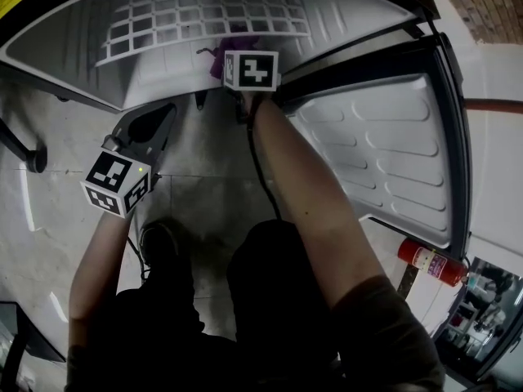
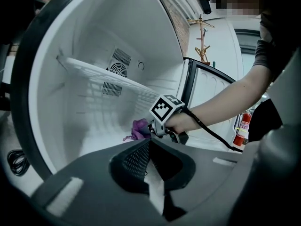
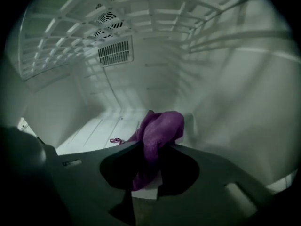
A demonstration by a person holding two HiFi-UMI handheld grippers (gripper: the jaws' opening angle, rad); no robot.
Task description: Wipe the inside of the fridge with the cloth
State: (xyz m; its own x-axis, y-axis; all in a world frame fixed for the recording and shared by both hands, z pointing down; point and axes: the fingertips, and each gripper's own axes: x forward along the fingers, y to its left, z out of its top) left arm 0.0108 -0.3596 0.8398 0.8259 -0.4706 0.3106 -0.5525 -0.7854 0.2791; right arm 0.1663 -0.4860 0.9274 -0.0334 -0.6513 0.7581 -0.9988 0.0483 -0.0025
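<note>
In the head view my right tool [image 1: 233, 76] reaches inside the fridge [image 1: 98, 55]. My left tool [image 1: 167, 113] idles outside, keeping clear.

In the left gripper view its jaws meet on nothing.

In the right gripper view the jaws pinch the purple cloth [image 3: 157, 131], bunched low over the fridge floor near the right wall, seemingly ready for wiping.

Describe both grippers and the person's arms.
The left gripper and right gripper are dark grey, each carrying a white cube with black square markers. A black cable trails from the right one along the forearm. Sleeves are short and dark.
</note>
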